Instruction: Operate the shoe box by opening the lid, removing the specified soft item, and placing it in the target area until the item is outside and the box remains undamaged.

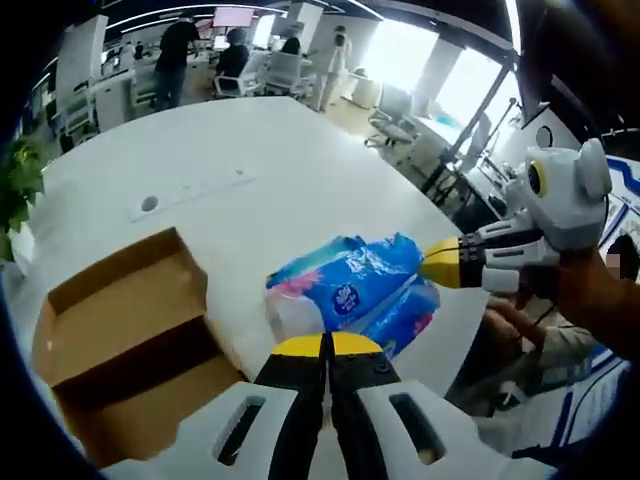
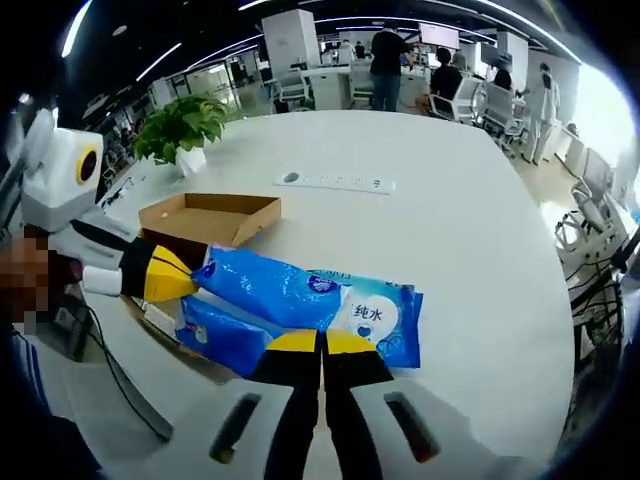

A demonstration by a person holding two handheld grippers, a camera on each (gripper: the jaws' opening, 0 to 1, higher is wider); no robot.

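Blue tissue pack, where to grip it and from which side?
Each gripper appears shut on an end edge of the tissue pack, which is soft, flat and long. Grip those thin end seams, coming in level from opposite ends, away from the box.

The blue tissue pack [image 2: 330, 305] at the lower middle of the right gripper view bears the characters "纯水"; nothing else is legible.

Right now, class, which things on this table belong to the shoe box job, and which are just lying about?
Belonging to the job:
- cardboard shoe box, open
- blue tissue pack, out on the white table
- left hand-held gripper and right hand-held gripper, both shut on the pack

Just lying about:
- potted plant
- socket strip set in the table
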